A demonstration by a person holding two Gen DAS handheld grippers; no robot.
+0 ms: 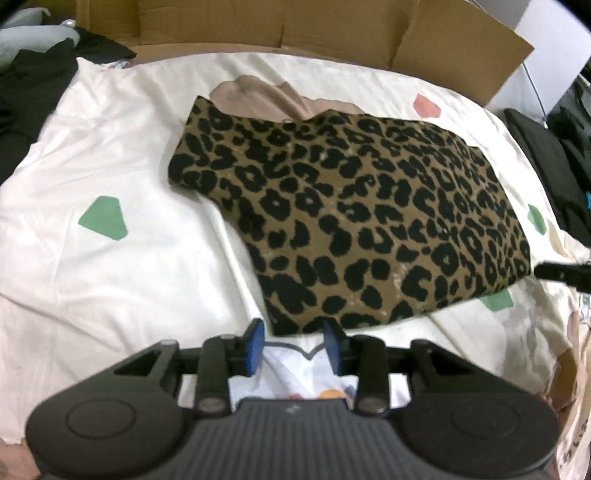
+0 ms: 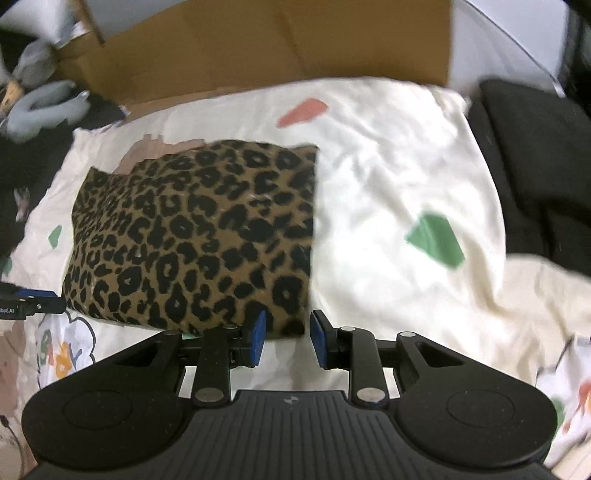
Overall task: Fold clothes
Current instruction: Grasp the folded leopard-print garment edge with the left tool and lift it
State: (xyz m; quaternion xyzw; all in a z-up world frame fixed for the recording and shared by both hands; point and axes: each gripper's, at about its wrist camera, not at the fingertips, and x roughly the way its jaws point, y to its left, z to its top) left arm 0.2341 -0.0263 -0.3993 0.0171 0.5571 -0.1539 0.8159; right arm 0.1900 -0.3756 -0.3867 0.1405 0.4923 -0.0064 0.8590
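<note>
While the leopard-print garment [image 1: 354, 210] lies folded flat on the cream bedsheet [image 1: 92, 266], the left gripper [image 1: 294, 345] hangs just off its near corner, blue fingers [image 1: 255, 347] partly apart with only sheet between them. From the right wrist view, the right gripper [image 2: 287, 341] sits at the garment's other near corner, fingers [image 2: 318, 341] likewise partly apart and empty. Its long axis runs across the bed, from one gripper to the other. Behind it stands a cardboard box [image 1: 295, 26].
</note>
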